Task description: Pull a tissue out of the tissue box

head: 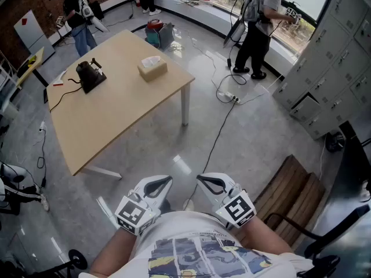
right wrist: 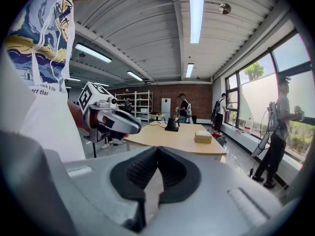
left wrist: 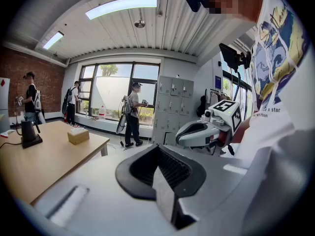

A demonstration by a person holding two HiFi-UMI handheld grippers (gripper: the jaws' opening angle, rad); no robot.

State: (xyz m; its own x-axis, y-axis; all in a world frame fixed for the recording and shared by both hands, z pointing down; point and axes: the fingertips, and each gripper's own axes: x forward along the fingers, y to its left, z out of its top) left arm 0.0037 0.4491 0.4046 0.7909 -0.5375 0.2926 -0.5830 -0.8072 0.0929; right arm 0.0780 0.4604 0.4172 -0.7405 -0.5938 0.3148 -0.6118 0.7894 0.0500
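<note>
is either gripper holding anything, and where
Nothing. The left gripper and right gripper are shut and empty; the tissue box sits untouched on the table.

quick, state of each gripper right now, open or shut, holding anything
left gripper: jaws closed, holding nothing
right gripper: jaws closed, holding nothing

A white T-shirt [head: 186, 229] printed with a swirling blue and yellow painting is worn. The left gripper [head: 167, 180] and right gripper [head: 200, 179] are cased in pale grey, lined with black ribbed pads [left wrist: 170, 168] and topped with black-and-white marker cubes [head: 133, 214].
</note>
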